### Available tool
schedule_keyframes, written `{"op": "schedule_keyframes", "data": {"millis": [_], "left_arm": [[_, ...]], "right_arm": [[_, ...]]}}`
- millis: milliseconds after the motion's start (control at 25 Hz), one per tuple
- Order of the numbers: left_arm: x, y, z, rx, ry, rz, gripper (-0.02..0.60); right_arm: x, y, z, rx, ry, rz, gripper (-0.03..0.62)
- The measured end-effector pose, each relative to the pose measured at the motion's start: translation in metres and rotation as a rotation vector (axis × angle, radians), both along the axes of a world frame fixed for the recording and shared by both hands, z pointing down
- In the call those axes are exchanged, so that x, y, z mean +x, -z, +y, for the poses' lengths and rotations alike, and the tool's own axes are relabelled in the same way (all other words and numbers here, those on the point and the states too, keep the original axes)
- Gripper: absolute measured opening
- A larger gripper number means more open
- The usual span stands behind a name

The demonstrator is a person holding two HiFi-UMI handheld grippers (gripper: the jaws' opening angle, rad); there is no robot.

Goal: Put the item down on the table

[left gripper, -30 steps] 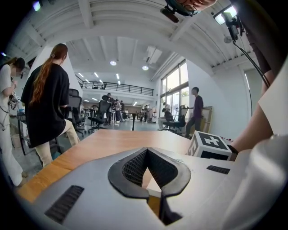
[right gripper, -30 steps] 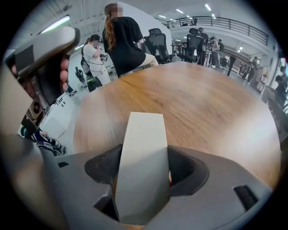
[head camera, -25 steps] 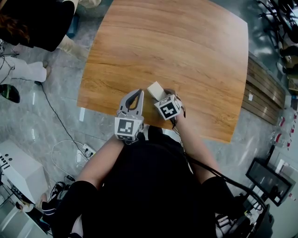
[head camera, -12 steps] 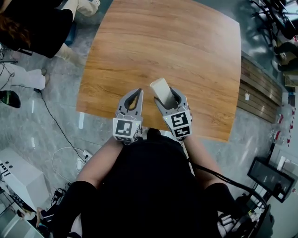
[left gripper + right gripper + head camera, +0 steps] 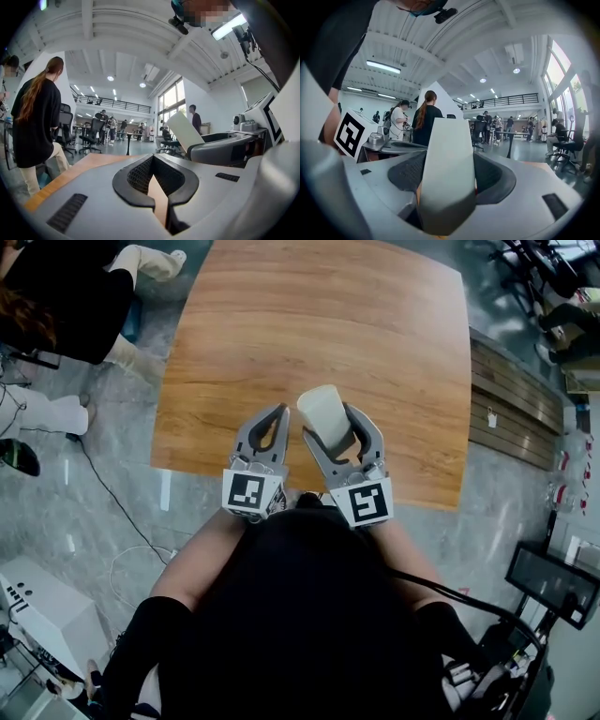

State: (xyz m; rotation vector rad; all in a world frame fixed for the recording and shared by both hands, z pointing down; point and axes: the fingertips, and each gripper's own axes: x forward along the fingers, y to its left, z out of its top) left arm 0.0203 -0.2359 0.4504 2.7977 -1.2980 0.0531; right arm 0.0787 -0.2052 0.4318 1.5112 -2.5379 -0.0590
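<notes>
**Q.** Which step of the task is shown here?

**A.** The carry, before the set-down. The right gripper (image 5: 330, 426) is clamped on the item (image 5: 322, 412), a white tapered piece that looks like a paper cup. One jaw presses on each side of its narrow end, and the wide end points away from the person. In the head view the item lies over the near edge of the table (image 5: 328, 315), about midway along that edge. It appears to be held tilted and off the wood, though no view shows the gap beneath it.

**Q.** And the other tool?

**A.** The left gripper (image 5: 279, 414) sits just beside the right one, also over the near edge. Its jaws are together at the tips and nothing is caught between them. Only a sliver of the wood shows through the loop behind the tips. It seems to have no part in this step.

**Q.** What does the next move call for?

**A.** Probably a short reach inward from the near edge, so that the item has wood under all of it. Then it needs turning until one flat end faces down, and lowering until that end rests on the surface. The jaws should part only after that. A light, tapered piece let go while tilted would likely tip or roll toward the edge.
</notes>
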Motion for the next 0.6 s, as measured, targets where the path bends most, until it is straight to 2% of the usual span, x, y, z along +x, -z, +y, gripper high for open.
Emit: {"op": "schedule_keyframes", "data": {"millis": [200,280,440,600], "left_arm": [[0.005,0.003,0.000,0.003,-0.002,0.001,0.003],[0.005,0.003,-0.001,0.001,0.003,0.001,0.003],[0.002,0.002,-0.002,0.003,0.016,0.000,0.003],[-0.005,-0.004,0.003,-0.008,0.038,0.000,0.003]], "right_arm": [[0.005,-0.003,-0.004,-0.016,-0.013,-0.001,0.265],[0.006,-0.013,-0.007,-0.051,-0.013,0.008,0.265],[0.009,-0.059,-0.021,-0.168,-0.013,0.026,0.265],[0.015,-0.132,-0.028,-0.338,-0.016,0.112,0.265]]}}
